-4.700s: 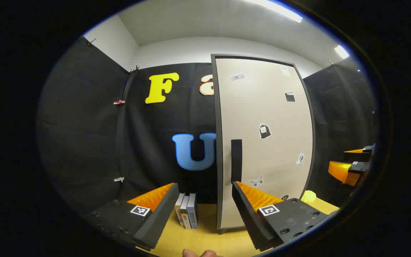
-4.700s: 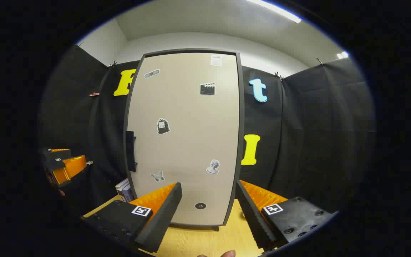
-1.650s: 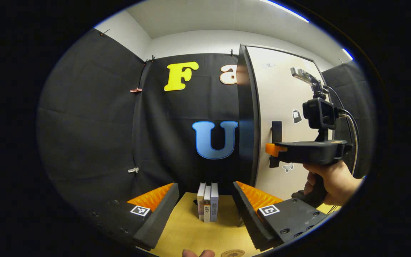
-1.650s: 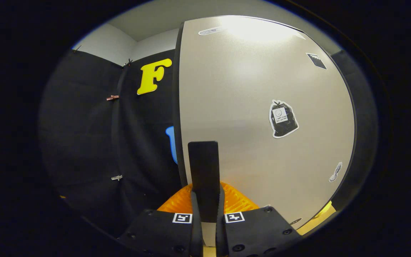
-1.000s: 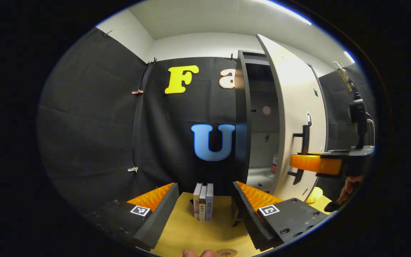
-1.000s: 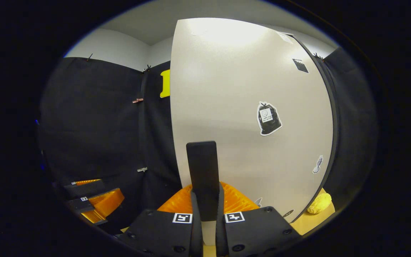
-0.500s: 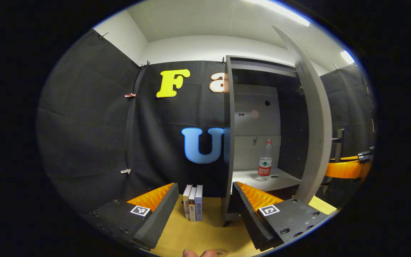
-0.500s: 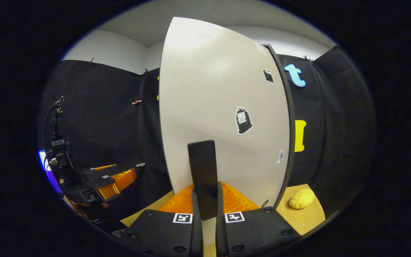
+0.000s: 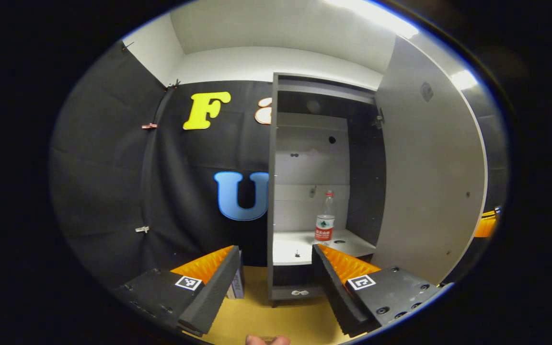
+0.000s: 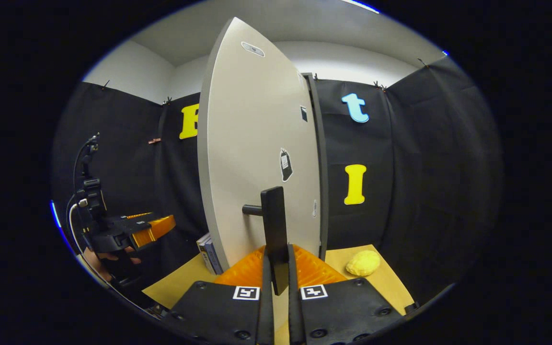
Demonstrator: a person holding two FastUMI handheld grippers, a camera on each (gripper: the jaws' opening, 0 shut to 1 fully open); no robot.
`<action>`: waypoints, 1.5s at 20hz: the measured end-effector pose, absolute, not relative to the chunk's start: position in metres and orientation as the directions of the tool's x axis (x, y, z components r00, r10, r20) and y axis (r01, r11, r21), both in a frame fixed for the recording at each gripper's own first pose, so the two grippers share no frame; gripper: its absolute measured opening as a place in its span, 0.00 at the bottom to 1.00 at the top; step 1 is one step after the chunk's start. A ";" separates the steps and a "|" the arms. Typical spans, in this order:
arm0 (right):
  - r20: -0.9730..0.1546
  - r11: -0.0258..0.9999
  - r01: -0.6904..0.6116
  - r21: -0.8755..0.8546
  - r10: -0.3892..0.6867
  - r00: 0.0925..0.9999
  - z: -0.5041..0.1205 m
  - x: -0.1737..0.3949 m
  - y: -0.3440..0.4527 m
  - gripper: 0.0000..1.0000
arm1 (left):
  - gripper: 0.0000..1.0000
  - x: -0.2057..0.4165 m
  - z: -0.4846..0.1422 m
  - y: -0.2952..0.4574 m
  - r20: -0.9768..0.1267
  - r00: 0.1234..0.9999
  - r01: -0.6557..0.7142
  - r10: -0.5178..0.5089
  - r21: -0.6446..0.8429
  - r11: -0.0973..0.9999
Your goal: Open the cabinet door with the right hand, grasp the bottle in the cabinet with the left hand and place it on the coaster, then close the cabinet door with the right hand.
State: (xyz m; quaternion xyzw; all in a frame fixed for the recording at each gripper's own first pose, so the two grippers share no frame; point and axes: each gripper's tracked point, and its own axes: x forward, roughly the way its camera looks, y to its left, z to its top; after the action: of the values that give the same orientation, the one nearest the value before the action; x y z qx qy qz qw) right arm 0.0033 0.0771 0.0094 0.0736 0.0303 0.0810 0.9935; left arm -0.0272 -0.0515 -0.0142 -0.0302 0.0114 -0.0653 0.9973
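Two views. Left gripper view: left gripper [image 9: 273, 282], jaws spread and empty, faces the cabinet [image 9: 272, 191]; cabinet door [image 9: 429, 182] swung wide at right; bottle [image 9: 325, 224] upright on the shelf [image 9: 300, 242], nothing before it. Books [image 9: 236, 287] beside the cabinet on the counter [image 9: 266, 318].

Right gripper view: right gripper [image 10: 276, 273], jaws clenched on the door handle [image 10: 274, 230]. Yellow lump [image 10: 363, 263] behind, on the counter.

Bottle [image 9: 325, 219] upright on white cabinet shelf [image 9: 285, 247]; books [image 10: 209, 252], yellow lump [image 10: 363, 263] on wooden table [image 10: 180, 282].
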 end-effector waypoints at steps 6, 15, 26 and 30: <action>-0.050 0.992 -0.030 0.124 0.036 0.998 0.007 -0.004 0.029 0.16 | 0.95 -0.006 -0.012 -0.099 -0.009 0.975 0.220 -0.221 -0.061 0.974; -0.039 0.988 0.080 0.132 -0.075 0.996 0.008 -0.013 -0.023 0.11 | 0.95 0.025 -0.014 -0.141 -0.011 0.960 0.278 -0.280 -0.071 0.958; -0.061 0.992 0.048 0.120 -0.041 0.997 -0.001 -0.035 -0.034 0.22 | 0.92 0.113 -0.019 -0.197 0.004 0.950 0.313 -0.313 -0.061 0.948; -0.024 0.980 0.148 0.131 -0.146 0.989 0.001 -0.038 -0.075 0.55 | 0.95 0.160 -0.029 -0.211 -0.008 0.951 0.309 -0.310 -0.069 0.949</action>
State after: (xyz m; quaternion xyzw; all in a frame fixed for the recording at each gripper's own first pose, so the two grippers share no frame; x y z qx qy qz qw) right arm -0.0380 -0.0748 0.0011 0.0666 0.0072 -0.0739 0.9950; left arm 0.1595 -0.2106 -0.0290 -0.0332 0.0095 -0.1566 0.9871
